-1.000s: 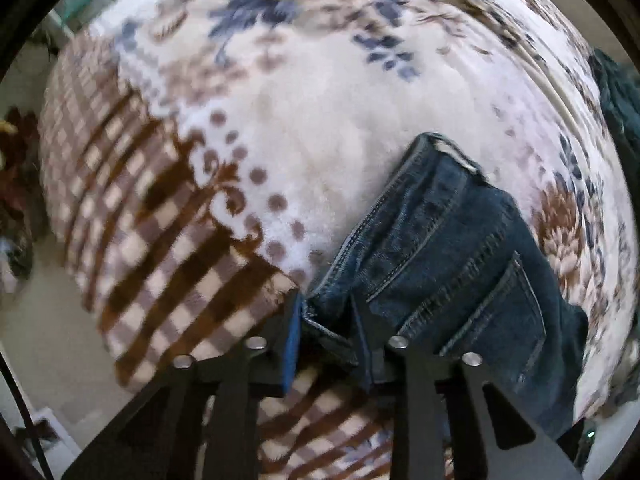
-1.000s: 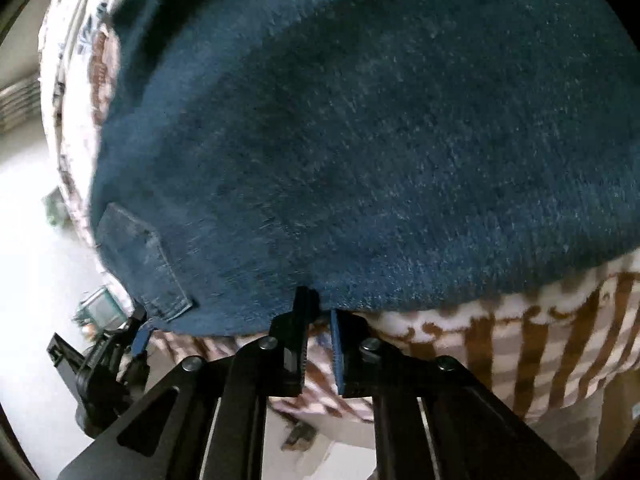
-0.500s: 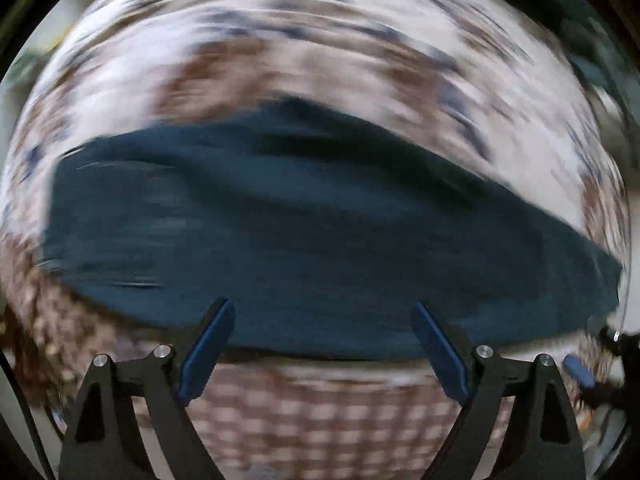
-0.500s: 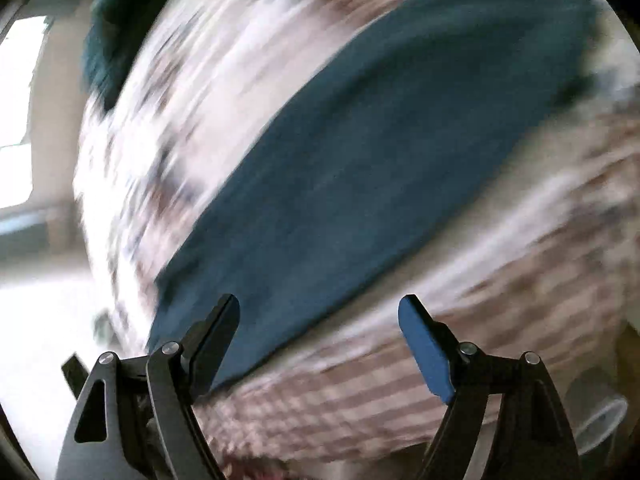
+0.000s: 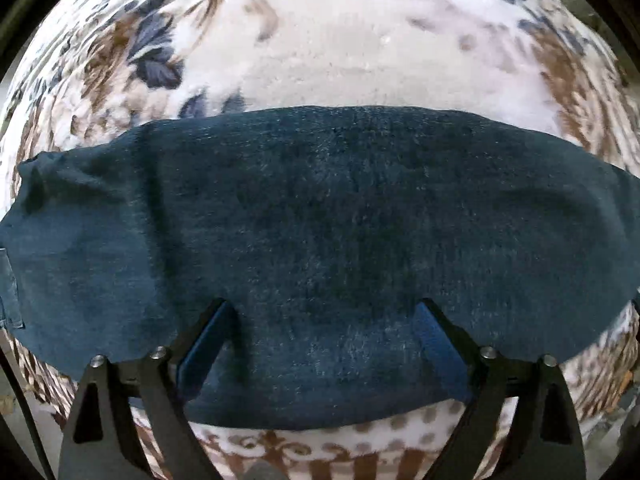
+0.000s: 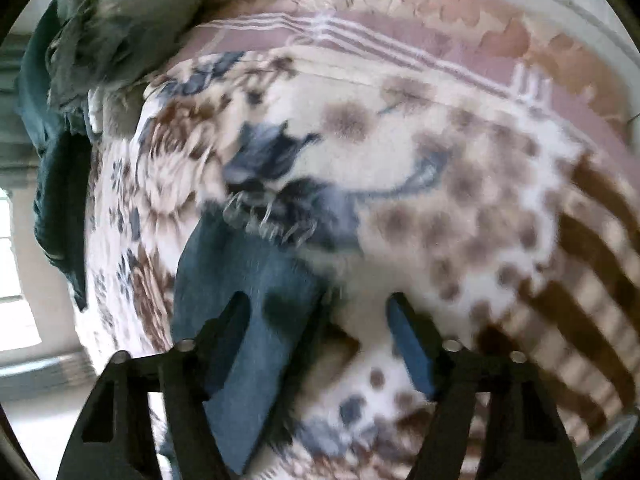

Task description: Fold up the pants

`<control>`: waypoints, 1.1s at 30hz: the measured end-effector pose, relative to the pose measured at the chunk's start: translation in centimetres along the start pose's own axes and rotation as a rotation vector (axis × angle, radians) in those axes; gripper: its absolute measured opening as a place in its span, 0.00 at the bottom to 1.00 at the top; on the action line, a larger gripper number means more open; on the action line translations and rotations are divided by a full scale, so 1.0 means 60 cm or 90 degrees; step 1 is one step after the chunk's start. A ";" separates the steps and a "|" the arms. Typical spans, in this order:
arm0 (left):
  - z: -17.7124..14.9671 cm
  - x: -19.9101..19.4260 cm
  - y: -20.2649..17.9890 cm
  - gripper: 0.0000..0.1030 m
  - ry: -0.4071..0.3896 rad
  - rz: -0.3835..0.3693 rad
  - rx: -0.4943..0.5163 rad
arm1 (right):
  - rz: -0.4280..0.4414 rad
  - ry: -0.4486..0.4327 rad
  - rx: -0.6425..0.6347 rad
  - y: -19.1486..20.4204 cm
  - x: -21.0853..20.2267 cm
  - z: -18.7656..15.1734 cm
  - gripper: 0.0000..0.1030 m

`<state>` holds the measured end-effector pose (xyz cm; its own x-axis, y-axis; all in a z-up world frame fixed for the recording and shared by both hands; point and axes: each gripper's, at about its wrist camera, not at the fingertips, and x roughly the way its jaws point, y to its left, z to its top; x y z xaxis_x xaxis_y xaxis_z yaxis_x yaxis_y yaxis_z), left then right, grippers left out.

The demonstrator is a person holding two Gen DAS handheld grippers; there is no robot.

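I am holding the left gripper (image 5: pixel 324 336) with its tongs spread wide and empty, hovering over the near edge of the jeans (image 5: pixel 320 232), probably lining up the next fold; the right gripper (image 6: pixel 320 332) is likewise gaping, gripping nothing, its left finger over the frayed leg end at eleven o'clock; one pair of jeans is lying lengthwise across one floral blanket (image 5: pixel 360 48); one heap of clothes (image 6: pixel 92 52) is sitting at ten o'clock.

Count: one pair of pants (image 5: pixel 320 216), dark denim, lying across the blanket (image 5: pixel 340 48). One patterned blanket. Two grippers, left gripper (image 5: pixel 326 316) and right gripper (image 6: pixel 318 312). One heap of dark clothes (image 6: pixel 60 128) at blanket's far left edge.
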<state>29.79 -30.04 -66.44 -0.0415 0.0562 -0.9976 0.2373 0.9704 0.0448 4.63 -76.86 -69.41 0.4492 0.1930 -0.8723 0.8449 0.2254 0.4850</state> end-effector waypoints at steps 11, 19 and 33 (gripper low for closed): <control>0.007 0.019 0.012 1.00 -0.006 -0.004 -0.033 | 0.141 0.065 -0.016 0.030 0.076 -0.016 0.38; -0.019 0.033 0.004 1.00 -0.003 -0.009 -0.036 | 0.243 0.055 -0.016 0.046 0.102 -0.025 0.39; -0.019 0.029 0.002 1.00 0.001 -0.006 -0.033 | 0.227 0.078 -0.083 0.124 0.164 -0.062 0.42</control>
<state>28.61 -29.54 -68.11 -0.0456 0.0471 -0.9979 0.1866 0.9817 0.0378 14.28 -69.72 -74.14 0.6632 0.3916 -0.6378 0.5946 0.2418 0.7668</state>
